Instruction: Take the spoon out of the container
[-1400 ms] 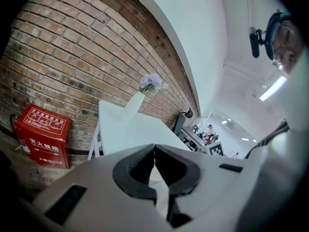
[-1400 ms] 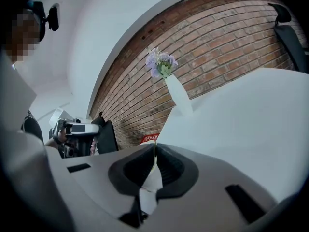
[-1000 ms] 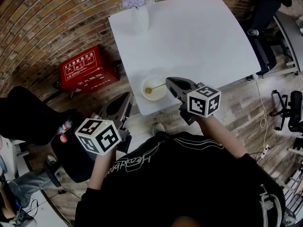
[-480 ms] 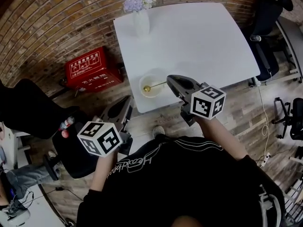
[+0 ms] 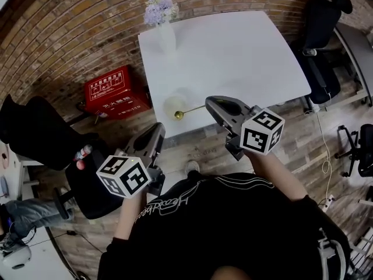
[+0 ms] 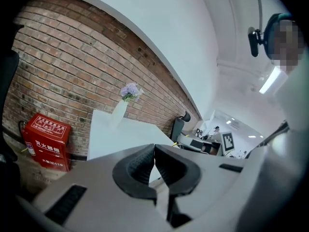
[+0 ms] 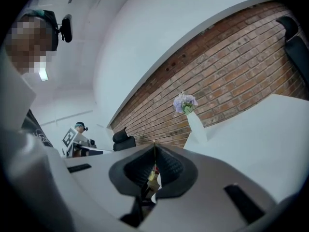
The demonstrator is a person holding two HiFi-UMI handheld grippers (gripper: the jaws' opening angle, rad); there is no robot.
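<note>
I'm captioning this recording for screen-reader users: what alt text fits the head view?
Seen from above, the right gripper pinches a gold spoon by its handle, its head at the rim of a white bowl on a white table. The left gripper hangs shut, off the table.

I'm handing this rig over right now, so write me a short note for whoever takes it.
Left gripper: shut, empty, held off the near edge of the table.
Right gripper: shut on the handle of the spoon.
Container: on the table by its near edge; the spoon's bowl end is at its near rim, seemingly lifted.
Done: spoon gripped. Left: carry it clear and set it down.
</note>
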